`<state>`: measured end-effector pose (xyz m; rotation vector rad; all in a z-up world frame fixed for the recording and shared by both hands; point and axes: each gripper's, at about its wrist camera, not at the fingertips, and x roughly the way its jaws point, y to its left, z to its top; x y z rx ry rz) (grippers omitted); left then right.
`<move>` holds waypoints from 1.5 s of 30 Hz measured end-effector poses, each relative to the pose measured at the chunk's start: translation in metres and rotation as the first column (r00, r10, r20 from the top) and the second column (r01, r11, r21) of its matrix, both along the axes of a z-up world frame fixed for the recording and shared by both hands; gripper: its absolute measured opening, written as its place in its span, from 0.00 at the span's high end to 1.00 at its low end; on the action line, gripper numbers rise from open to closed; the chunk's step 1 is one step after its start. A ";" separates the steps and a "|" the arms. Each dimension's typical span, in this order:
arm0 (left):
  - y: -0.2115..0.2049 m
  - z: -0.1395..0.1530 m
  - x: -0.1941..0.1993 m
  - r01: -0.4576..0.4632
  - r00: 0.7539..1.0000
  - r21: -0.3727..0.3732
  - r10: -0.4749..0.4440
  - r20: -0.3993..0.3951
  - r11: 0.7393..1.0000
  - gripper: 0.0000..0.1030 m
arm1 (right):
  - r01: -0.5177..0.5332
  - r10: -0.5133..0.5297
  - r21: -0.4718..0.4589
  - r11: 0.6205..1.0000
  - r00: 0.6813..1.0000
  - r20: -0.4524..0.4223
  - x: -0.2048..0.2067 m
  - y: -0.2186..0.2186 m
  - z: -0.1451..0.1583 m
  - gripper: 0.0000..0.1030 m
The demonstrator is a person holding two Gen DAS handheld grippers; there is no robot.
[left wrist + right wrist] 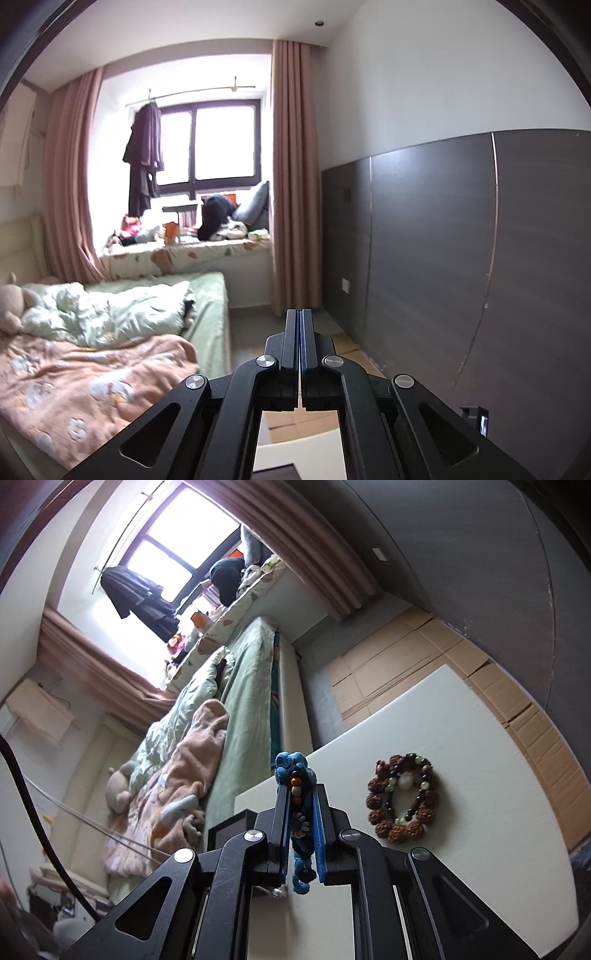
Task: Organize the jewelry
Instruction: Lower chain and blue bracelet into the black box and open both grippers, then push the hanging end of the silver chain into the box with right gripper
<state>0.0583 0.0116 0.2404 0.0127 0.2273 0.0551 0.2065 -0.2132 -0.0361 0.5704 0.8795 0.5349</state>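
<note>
My right gripper (300,788) is shut on a blue braided cord bracelet (295,768) with small beads, held above the white table (480,775); the cord hangs down between the fingers. Brown beaded bracelets (402,797), with a thinner dark and green bead string among them, lie in a ring on the table to the right of the gripper. My left gripper (299,314) is shut and empty, raised and pointing across the room; only a strip of the white table (295,450) shows below it.
A bed with green and pink bedding (110,332) lies left of the table. Flattened cardboard (424,664) covers the floor beyond the table, beside a dark panelled wall (461,240). A dark box corner (229,827) sits at the table's left edge.
</note>
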 end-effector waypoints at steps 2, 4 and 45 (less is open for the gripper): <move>0.005 0.002 0.001 -0.008 1.000 0.001 0.008 0.000 1.000 1.00 | -0.012 0.012 -0.008 1.000 1.000 0.002 -0.001 0.004 0.000 0.88; 0.009 0.000 0.003 -0.007 1.000 0.000 0.007 -0.017 1.000 1.00 | -0.028 0.028 -0.014 1.000 1.000 -0.001 -0.001 0.008 -0.001 0.88; 0.123 -0.256 0.026 -0.248 0.864 -0.443 -0.010 -0.503 0.862 0.19 | -0.307 0.319 -0.214 0.927 0.947 0.026 -0.024 0.112 -0.021 0.47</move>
